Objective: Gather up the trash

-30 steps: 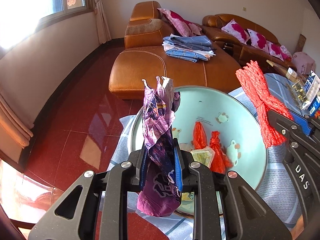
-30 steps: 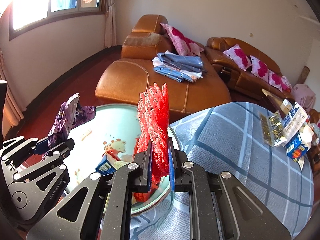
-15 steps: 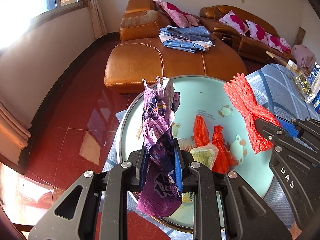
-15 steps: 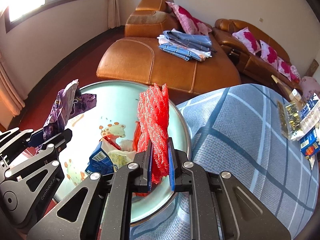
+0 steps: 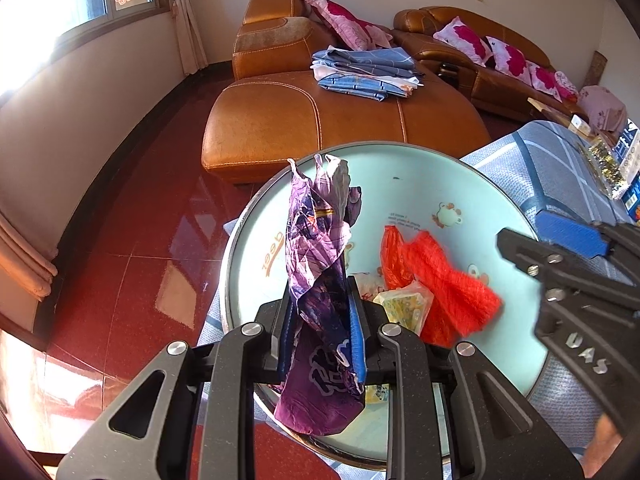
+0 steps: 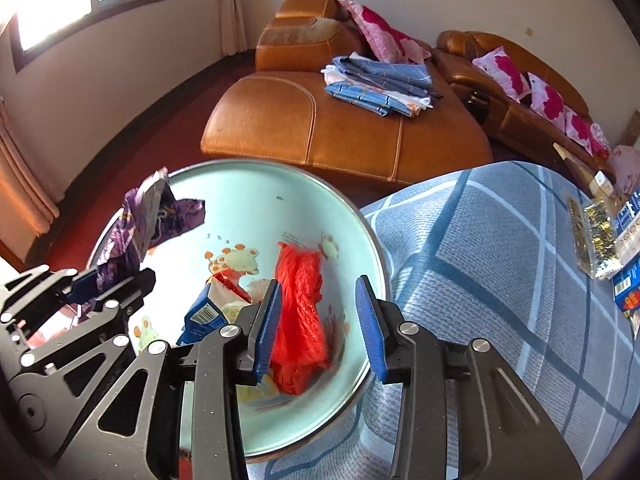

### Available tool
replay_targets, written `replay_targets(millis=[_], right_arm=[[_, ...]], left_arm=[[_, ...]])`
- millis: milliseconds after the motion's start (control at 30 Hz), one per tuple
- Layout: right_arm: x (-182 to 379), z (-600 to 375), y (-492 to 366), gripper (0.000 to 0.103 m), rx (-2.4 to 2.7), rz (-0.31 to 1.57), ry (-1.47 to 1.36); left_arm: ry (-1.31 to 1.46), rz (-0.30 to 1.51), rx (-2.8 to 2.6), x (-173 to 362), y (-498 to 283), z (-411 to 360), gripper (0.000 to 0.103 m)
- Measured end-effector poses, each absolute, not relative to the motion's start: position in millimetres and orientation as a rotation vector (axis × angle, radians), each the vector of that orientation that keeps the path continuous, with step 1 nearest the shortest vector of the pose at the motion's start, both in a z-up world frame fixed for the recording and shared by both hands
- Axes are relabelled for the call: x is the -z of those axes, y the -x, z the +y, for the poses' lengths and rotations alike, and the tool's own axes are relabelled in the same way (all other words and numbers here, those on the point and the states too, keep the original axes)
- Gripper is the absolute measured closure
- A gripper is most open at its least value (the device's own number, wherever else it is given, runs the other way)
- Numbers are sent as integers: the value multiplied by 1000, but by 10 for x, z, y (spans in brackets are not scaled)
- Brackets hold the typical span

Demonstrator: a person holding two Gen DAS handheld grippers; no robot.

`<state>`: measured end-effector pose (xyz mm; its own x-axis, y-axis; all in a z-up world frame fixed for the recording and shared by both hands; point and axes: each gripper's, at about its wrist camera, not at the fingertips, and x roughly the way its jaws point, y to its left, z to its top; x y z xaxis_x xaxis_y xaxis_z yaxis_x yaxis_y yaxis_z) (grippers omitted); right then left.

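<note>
Inside basin (image 6: pixel 372 248): red net (image 6: pixel 300 304), blue carton (image 6: pixel 202 312); left gripper (image 5: pixel 320 332) pinching purple wrapper (image 5: pixel 320 248).

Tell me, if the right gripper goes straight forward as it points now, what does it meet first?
Probably the red mesh bag, blurred between the open right gripper fingers; behind it lies the basin holding other trash. Depth is unclear.

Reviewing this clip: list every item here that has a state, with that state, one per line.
left gripper: shut on purple wrapper
purple wrapper: clamped, upright
right gripper: open
red mesh bag: blurred, loose over the basin
basin: holding trash
blue carton: inside basin, tilted
</note>
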<state>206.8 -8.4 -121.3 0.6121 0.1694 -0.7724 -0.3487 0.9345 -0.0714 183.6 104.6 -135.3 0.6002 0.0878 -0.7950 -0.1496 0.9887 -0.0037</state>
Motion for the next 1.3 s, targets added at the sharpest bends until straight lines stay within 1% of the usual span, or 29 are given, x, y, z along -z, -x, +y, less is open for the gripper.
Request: replay_targets(millis=[67,100,133,167,200,233,300,333,433,567,600,700,800,900,1000,1167,1300], right_arm=[[1127,-150,-2008,65,-278,836,200],[1091,-185,-1976,64,-266,825,183],[1035,-252,-1924,58,-246,808,152],[982,-324,-1869,47,-227,789,118],[930,-401,-1811,43,-209,766,85],[891,-467,-1760,40,-199,749,62],[830,-559,-1681,40,-190,727,30],[796,-627,-1635,38,-184,716,3],[711,-826,-1515,24,-173,686,-87],[699,-986,-1360,20,-169,687,-141],[709,-997,-1326,16,-169,696,-149],[733,-1052,-1268,15,-186,719,-189],[738,-1028,-1179,15,-211,743,-190],[645,-997,-1040,15,-229,725,-166],[450,-1009,-848,12,-241,674,-144],[5,-1099,-471,6,-213,502,-113],[-287,-1188,-202,6,-196,388,-133]], left_arm=[[76,912,-134,1349,-1833,1045,77],[82,906,-132,1343,-1829,1038,70],[89,894,-140,1328,-1818,1029,57],[91,882,-153,1316,-1797,1009,26],[89,859,-170,1292,-1776,990,18],[81,834,-172,1266,-1751,961,19],[57,821,-163,1239,-1724,897,19],[54,813,-170,1231,-1705,873,19],[65,794,-188,1212,-1602,818,19],[55,787,-208,1171,-1433,761,18],[52,783,-216,1146,-1379,759,18],[77,782,-253,1079,-1194,785,13],[109,770,-282,956,-1021,815,11],[103,733,-298,784,-844,810,7],[98,699,-306,557,-710,826,6],[96,576,-319,130,-481,821,6],[46,473,-324,-145,-280,721,6]])
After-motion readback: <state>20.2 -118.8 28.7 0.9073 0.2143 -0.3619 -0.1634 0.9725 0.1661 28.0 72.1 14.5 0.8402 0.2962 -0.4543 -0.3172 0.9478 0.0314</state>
